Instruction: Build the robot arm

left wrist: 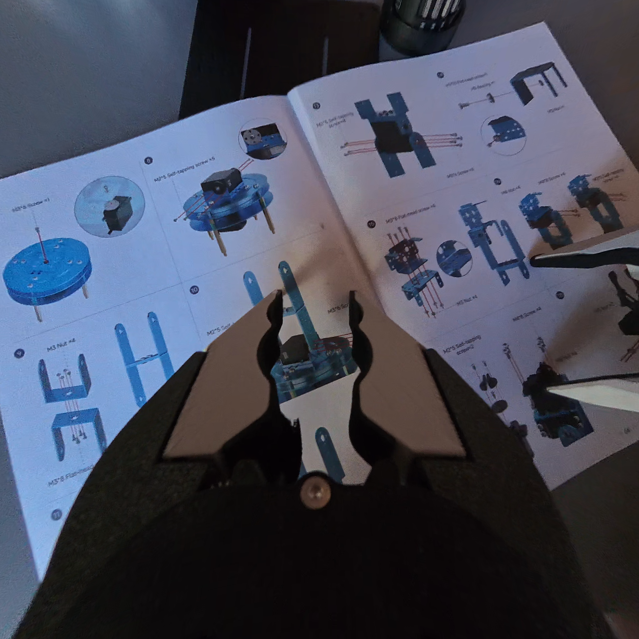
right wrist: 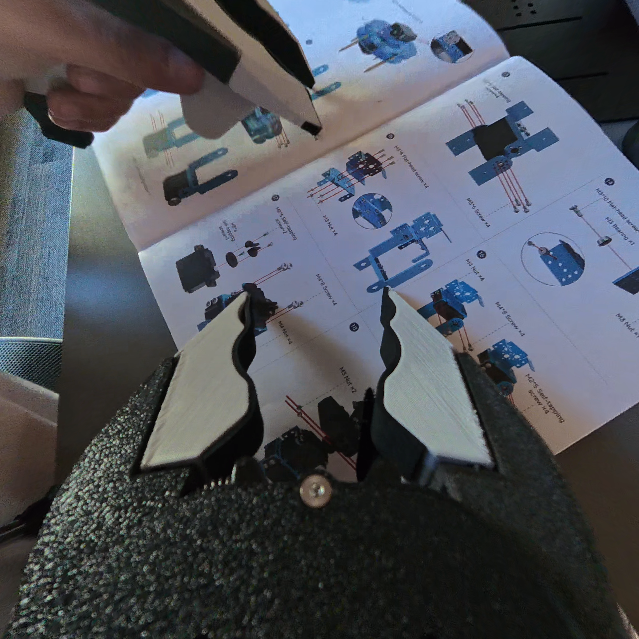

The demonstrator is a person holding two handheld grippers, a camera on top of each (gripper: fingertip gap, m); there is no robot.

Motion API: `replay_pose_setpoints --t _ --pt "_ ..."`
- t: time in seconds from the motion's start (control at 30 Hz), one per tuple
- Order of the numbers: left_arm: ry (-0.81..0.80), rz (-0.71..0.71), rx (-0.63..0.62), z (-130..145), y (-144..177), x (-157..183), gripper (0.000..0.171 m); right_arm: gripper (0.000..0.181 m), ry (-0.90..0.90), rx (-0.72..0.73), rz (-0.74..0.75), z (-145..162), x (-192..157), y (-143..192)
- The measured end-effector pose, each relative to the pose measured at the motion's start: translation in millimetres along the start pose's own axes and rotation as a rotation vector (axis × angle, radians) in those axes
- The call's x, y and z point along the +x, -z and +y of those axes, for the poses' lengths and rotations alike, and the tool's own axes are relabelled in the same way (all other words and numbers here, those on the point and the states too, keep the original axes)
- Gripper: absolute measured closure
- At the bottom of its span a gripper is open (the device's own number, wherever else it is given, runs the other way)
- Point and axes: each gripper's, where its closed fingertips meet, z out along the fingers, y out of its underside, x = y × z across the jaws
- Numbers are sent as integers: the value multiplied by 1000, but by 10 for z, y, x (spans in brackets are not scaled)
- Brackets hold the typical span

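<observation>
Left wrist view: the left gripper (left wrist: pixel 315 294), jaws parted and empty, hovers over the open white illustrated instruction booklet (left wrist: pixel 242 214) on the dark table (left wrist: pixel 69 69). The right gripper (right wrist: pixel 316 292) hovers likewise, open and empty.

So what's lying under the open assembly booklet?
The open assembly booklet lies on a dark tabletop, with a black slab poking out beyond its far edge. Whatever sits directly beneath the pages is covered.
</observation>
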Motion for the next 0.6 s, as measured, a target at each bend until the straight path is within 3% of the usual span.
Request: replay_pose_setpoints --t 0.5,0.6 --pt "44 22 53 75 59 -60 140 116 -20 5 6 -17 37 -5" --pt "87 -104 141 -45 188 -282 137 117 -27 8 1 -18 39 -3"
